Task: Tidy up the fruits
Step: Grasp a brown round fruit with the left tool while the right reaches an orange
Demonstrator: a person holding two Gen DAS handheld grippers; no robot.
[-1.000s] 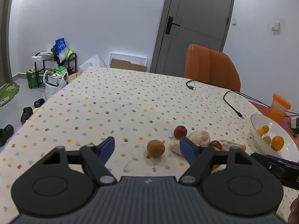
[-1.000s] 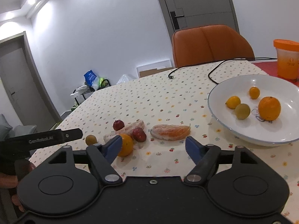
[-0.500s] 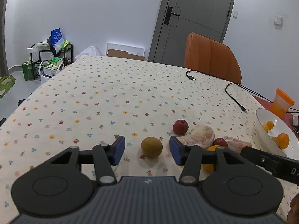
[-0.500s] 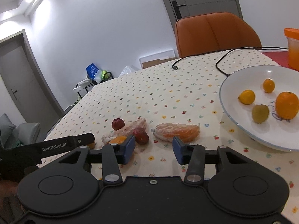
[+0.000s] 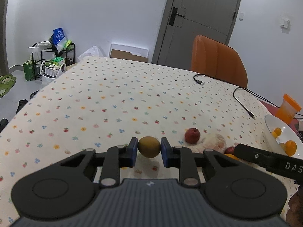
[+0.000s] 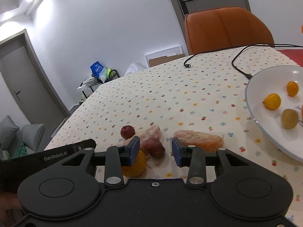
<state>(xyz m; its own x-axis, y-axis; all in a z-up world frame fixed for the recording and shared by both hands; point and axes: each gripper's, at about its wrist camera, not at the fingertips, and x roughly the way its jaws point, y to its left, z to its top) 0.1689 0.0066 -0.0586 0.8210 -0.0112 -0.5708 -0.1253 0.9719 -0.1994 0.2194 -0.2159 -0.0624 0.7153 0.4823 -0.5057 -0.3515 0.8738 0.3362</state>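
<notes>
My left gripper [image 5: 149,150] is shut on a round brown-green fruit [image 5: 149,146], both blue pads touching its sides just above the tablecloth. To its right lie a red fruit [image 5: 192,135] and a peeled pale segment [image 5: 215,143]. In the right wrist view my right gripper [image 6: 155,150] is open around a dark red fruit [image 6: 154,147], its pads apart from it. An orange [image 6: 134,165] sits under its left finger, a peeled orange segment [image 6: 198,140] just beyond its right finger, another red fruit [image 6: 128,131] farther left. The white bowl [image 6: 265,130] at right holds several small fruits.
A black cable [image 5: 244,102] runs across the far right of the floral tablecloth [image 5: 113,98]. An orange chair [image 5: 217,60] stands behind the table, an orange cup [image 5: 288,108] beside the bowl. The other gripper's body [image 5: 269,158] crosses the left wrist view at lower right.
My left gripper moved forward and shut on the brown-green fruit. My right gripper advanced toward the fruit pile and narrowed its opening, now flanking the dark red fruit.
</notes>
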